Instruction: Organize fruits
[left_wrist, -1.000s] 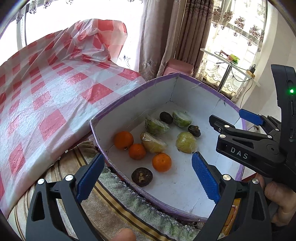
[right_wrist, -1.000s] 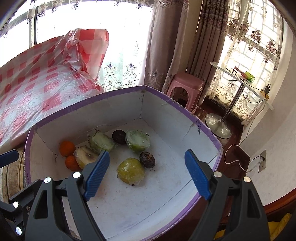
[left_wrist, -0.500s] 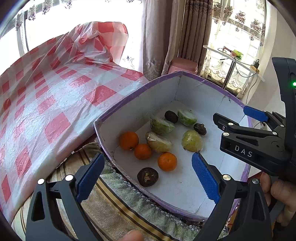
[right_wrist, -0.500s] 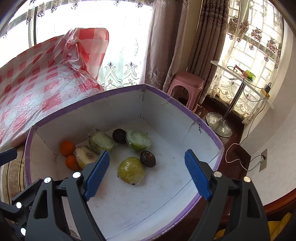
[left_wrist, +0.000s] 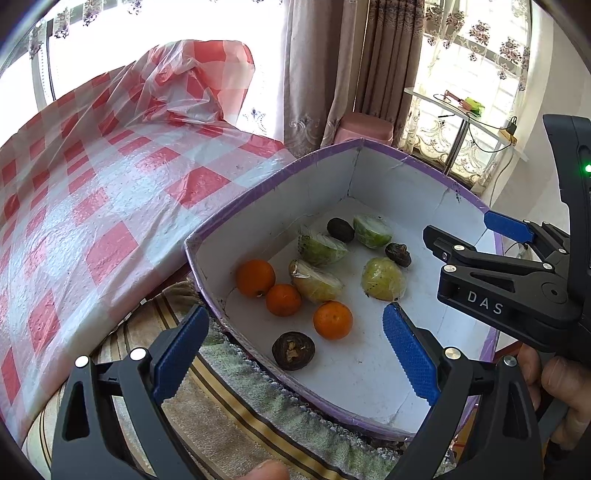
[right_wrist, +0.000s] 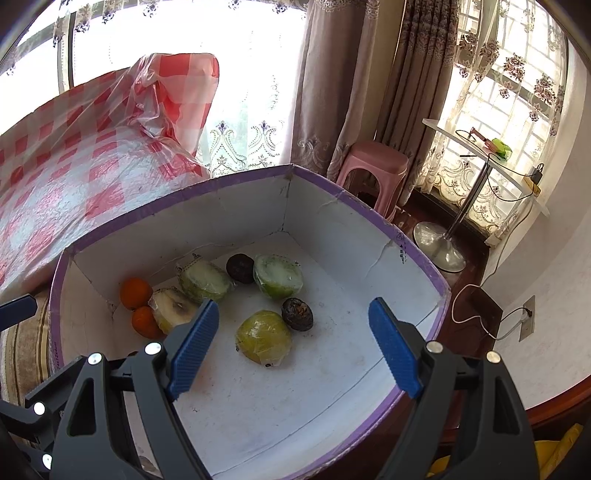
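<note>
White card lined with purple edging forms the box (left_wrist: 280, 192) below me. All the fruit lies loose on its floor: three oranges (left_wrist: 255, 277) at the left, wrapped green pieces (right_wrist: 264, 336) mid-floor, dark fruits (left_wrist: 293, 350) scattered between. My left gripper (left_wrist: 291, 350) and right gripper (right_wrist: 291, 347) hover above, jaws spread, holding nothing. Whether this is sorted or awaiting sorting, I cannot judge.
</note>
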